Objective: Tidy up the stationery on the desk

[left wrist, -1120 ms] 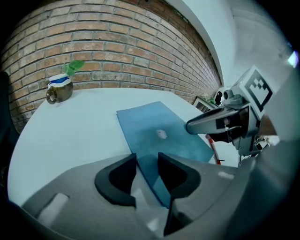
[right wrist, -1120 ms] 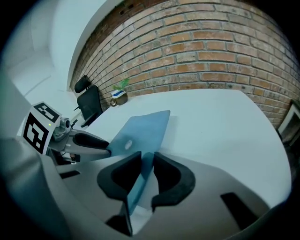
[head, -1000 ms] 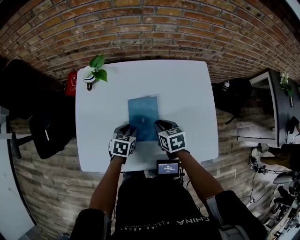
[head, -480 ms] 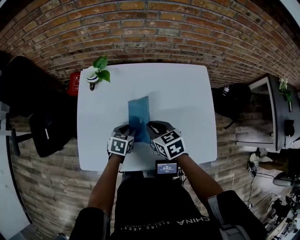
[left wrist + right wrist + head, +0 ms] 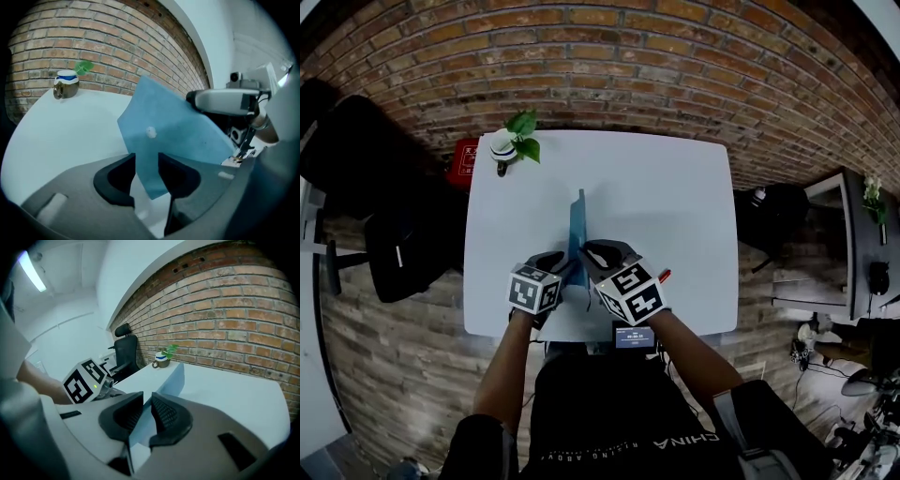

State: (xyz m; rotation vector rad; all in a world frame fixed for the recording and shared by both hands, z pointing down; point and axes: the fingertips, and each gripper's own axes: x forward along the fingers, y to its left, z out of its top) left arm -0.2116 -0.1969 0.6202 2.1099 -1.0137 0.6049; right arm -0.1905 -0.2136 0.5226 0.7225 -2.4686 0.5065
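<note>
Change: blue folder (image 5: 578, 230), flat on the desk (image 5: 675, 206) a second ago, now stands on edge between my two grippers; my right one has lifted and rolled with it.
Folder: its near edge sits in my right gripper (image 5: 592, 255), and its far edge points away from me toward the plant mug (image 5: 514, 145).
Right gripper: its jaws have just been closing and now pinch the thin sheet.
Left gripper (image 5: 561, 267): jaws stand wide apart, a folder corner passes between them, and the pads are not pressing.
Step in hand, as I judge it: steadying the raised folder with both tools.
Doing it well: close my left on the corner before my right eases off, because the limp sheet could flop.
</note>
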